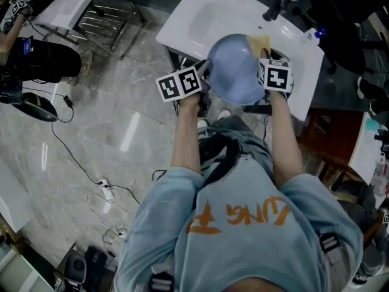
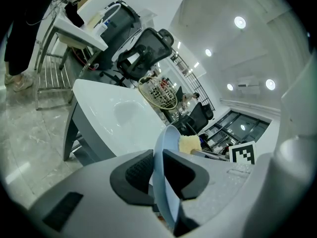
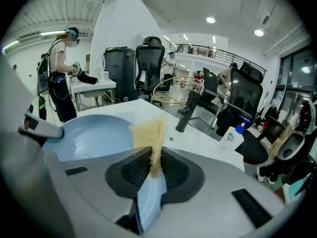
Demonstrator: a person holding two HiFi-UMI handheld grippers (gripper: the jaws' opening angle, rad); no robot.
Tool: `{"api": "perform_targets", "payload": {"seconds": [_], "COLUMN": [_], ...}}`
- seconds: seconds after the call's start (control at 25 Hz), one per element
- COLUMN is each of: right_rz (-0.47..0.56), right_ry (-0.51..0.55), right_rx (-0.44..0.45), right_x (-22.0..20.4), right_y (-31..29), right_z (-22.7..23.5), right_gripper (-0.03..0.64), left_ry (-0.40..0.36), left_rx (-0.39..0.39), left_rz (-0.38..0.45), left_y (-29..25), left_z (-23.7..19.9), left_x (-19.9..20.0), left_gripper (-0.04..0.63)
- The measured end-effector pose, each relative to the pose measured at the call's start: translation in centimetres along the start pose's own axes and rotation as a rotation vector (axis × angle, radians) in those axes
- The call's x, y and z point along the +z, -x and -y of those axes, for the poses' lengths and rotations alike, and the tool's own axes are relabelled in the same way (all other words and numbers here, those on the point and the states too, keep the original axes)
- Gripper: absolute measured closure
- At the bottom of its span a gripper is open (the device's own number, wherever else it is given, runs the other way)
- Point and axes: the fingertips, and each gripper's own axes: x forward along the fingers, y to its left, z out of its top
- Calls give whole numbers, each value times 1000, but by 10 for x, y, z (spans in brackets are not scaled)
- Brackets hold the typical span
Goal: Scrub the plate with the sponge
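Plate [image 1: 234, 72]: blue, stiff, probably slick and breakable, best gripped at the rim, held above sink [image 1: 194, 17], rim clamped in left gripper [image 2: 157, 172] jaws; sponge [image 3: 148, 133], soft and light, pinched in right gripper [image 3: 156, 165] jaws against it.

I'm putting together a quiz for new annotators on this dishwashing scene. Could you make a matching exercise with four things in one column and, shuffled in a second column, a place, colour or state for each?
Things:
1. plate
2. sponge
3. faucet
4. soap bottle

Places, colours or states:
A. pinched in the jaws of the right gripper
B. black, on the white sink
C. has a blue pump top
D. rim clamped in the jaws of the left gripper

Pairs: 1-D, 2-A, 3-B, 4-C.
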Motion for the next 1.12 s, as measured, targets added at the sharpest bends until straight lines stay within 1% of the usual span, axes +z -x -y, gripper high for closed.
{"api": "perform_targets", "payload": {"seconds": [0.12,0.24,0.32,0.4,0.48,0.6,0.68,0.72,0.84,0.96,1.12], "right_rz": [-23,15,60,134,197,238,237,231,200,165,127], "right_ry": [-24,-54,-71,-80,-82,-70,-47,-30,21,48,74], "right_rx": [-25,-21,-2,65,166,328,418,449,502,524,501], "right_x": [-16,-15,-8,12,33,52,54,53,44,33,17], "right_y": [-1,2,8,16,25,35,38,37,34,27,13], "right_z": [14,16,14,0,-25,-75,-109,-123,-156,-175,-181], "right_gripper": [560,560,560,560,560,560,560,560,561,560,560], "left_ry": [1,17,30,37,39,45,52,56,62,66,74], "left_rx": [13,26,31,35,43,51,54,56,67,76,90], "left_rz": [-5,-5,-4,0,6,17,25,28,38,48,47], "left_y": [-5,-8,-8,-7,-6,-4,-4,-3,0,3,5], "left_z": [-3,-8,-10,-11,-13,-15,-17,-18,-22,-27,-32], "left_x": [-4,-9,-13,-14,-14,-14,-13,-13,-12,-11,-15], "left_gripper": [541,541,541,541,541,541,541,541,541,541,541]}}
